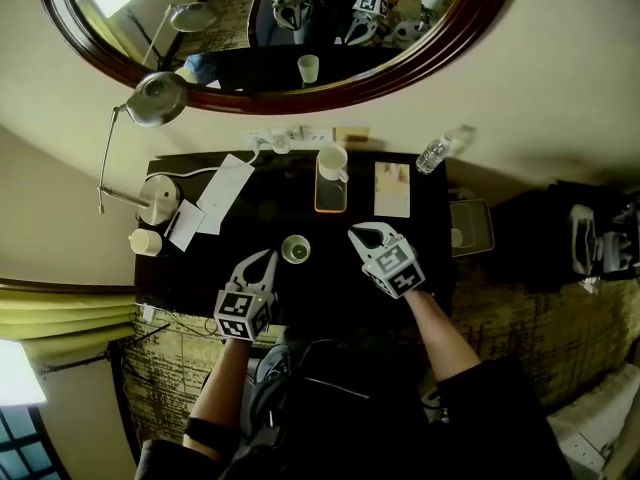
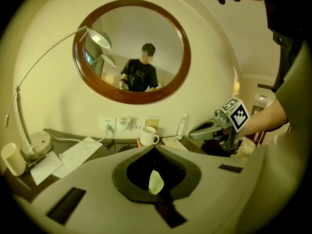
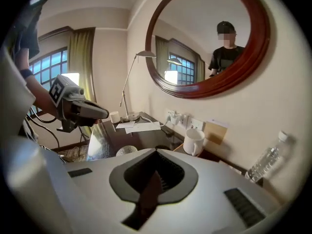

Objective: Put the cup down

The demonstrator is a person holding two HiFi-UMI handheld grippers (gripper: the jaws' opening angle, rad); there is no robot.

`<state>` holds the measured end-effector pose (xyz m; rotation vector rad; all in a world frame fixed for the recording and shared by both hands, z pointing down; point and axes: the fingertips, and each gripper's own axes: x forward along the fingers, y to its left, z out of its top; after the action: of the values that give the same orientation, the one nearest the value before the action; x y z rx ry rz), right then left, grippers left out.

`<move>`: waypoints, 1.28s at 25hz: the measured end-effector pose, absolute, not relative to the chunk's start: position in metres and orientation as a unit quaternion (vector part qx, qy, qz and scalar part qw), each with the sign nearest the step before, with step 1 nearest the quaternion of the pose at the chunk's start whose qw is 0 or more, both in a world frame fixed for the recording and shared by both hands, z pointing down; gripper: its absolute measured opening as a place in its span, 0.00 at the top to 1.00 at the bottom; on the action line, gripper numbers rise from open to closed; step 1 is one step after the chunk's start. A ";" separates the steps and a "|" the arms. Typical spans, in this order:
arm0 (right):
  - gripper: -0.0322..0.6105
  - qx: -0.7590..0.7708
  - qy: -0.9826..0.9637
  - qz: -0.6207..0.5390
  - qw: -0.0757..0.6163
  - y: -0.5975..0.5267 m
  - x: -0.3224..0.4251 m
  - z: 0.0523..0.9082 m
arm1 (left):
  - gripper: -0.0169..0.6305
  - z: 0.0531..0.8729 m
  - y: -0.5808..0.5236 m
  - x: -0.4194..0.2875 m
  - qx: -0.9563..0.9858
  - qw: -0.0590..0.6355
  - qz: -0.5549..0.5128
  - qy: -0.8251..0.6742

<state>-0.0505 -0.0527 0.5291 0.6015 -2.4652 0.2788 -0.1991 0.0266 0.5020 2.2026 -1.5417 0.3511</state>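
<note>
On the dark desk (image 1: 262,218) the small cup (image 1: 295,250) stands upright and free. The left gripper (image 1: 266,260) and the right gripper (image 1: 364,234) are both closed and hold nothing, so the task seems finished.

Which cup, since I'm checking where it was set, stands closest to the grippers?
The small glass cup, standing between the left gripper and right gripper. The white mug sits farther back; the plain white cup stands by the lamp base.

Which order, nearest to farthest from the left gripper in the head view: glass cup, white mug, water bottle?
1. glass cup, just right of the left gripper
2. white mug, back centre
3. water bottle, back right corner
</note>
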 end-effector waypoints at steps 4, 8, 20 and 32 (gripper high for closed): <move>0.94 0.276 -0.909 0.140 0.278 -0.044 -0.016 0.532 | 0.97 0.498 0.017 -0.191 0.809 0.205 0.127 -0.536; 0.94 0.326 -0.892 0.170 0.262 -0.041 0.014 0.533 | 0.97 0.497 0.011 -0.184 0.821 0.202 0.127 -0.519; 0.93 0.363 -0.876 0.189 0.256 -0.035 0.049 0.538 | 0.97 0.489 0.010 -0.168 0.837 0.182 0.132 -0.499; 0.93 0.368 -0.872 0.204 0.249 -0.027 0.058 0.551 | 0.88 0.496 -0.061 -0.156 0.874 0.152 0.164 -0.432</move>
<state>0.0578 -0.0275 0.5515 1.0035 -2.3752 0.5564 -0.1563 -0.0611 0.4955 2.5070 -1.2406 0.4717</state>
